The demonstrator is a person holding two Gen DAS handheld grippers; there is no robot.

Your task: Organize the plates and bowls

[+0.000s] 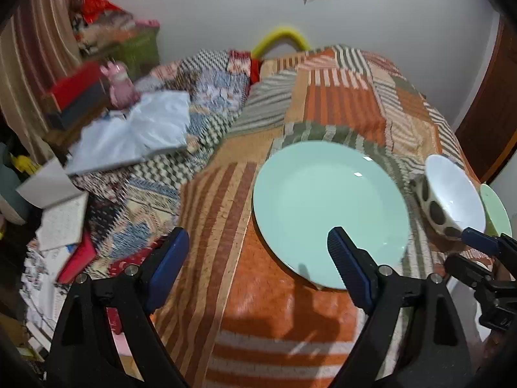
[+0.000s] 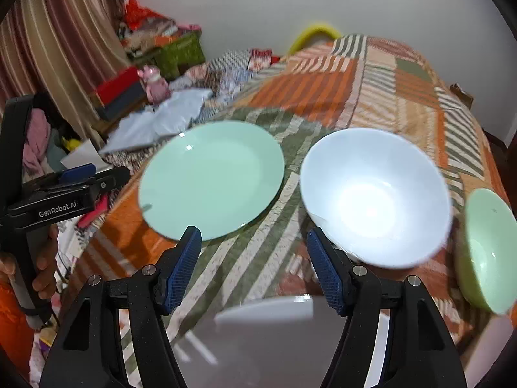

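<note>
A mint green plate lies flat on the patchwork bedspread; it also shows in the right wrist view. A white bowl with dark spots outside sits to its right. A green bowl sits further right. A white plate lies just under my right gripper. My left gripper is open and empty, its right finger over the green plate's near rim. My right gripper is open and empty, between plate and white bowl.
White cloth, a red box and a pink toy lie at the left. Papers and books clutter the bed's left edge. A curtain hangs at far left; a door is at right.
</note>
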